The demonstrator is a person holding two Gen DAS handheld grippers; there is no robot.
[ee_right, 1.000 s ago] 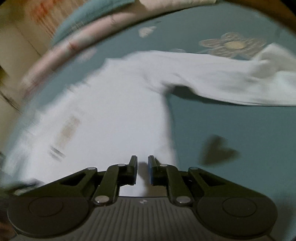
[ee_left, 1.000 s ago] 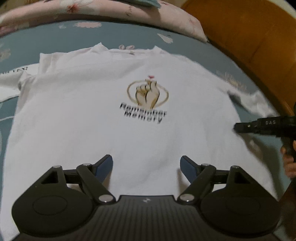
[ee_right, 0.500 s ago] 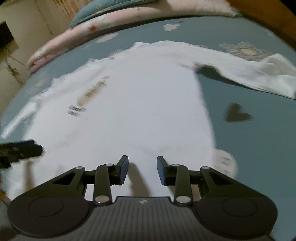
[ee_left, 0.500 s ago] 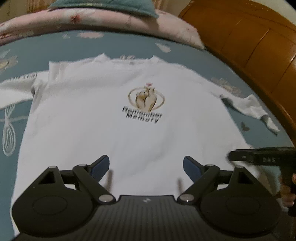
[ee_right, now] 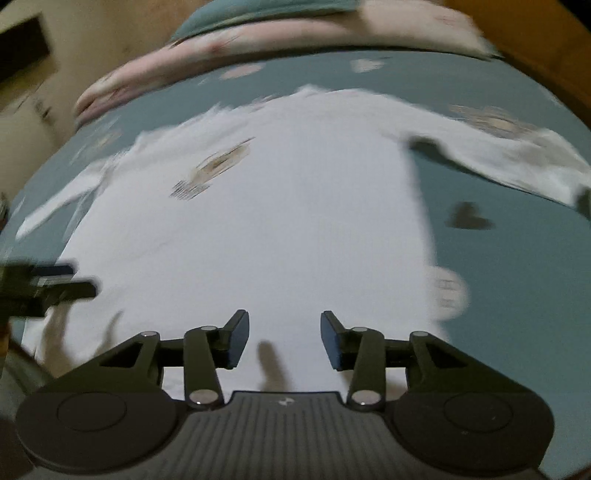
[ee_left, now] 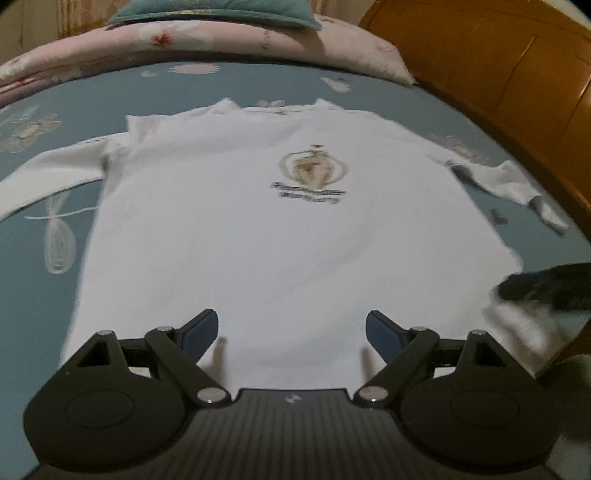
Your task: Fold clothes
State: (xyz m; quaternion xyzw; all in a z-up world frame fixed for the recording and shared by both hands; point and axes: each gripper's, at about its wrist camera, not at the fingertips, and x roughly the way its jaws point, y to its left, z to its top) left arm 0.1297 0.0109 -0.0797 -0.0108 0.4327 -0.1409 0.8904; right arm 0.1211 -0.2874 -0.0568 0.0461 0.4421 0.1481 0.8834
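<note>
A white long-sleeved shirt [ee_left: 280,236] lies flat on the bed, front up, with a gold hand logo and dark lettering [ee_left: 312,177] on the chest. Both sleeves spread outward, the right one [ee_left: 513,181] crumpled. My left gripper [ee_left: 291,332] hovers over the shirt's lower hem, open wide with nothing between its fingers. In the right wrist view the same shirt [ee_right: 258,229] fills the middle. My right gripper [ee_right: 284,336] is over the hem too; its jaws are opening and hold nothing. The right gripper shows blurred at the left wrist view's right edge [ee_left: 546,288].
A teal bedsheet [ee_left: 44,288] with flower and heart prints covers the bed. A pink floral quilt [ee_left: 221,40] and a teal pillow [ee_left: 214,11] lie along the far side. A wooden headboard [ee_left: 498,62] stands on the right. The left gripper [ee_right: 44,284] appears at the right wrist view's left edge.
Both grippers have drawn back toward the hem, so more of the shirt shows. The right gripper's jaws went from nearly shut to apart. The left gripper stayed open.
</note>
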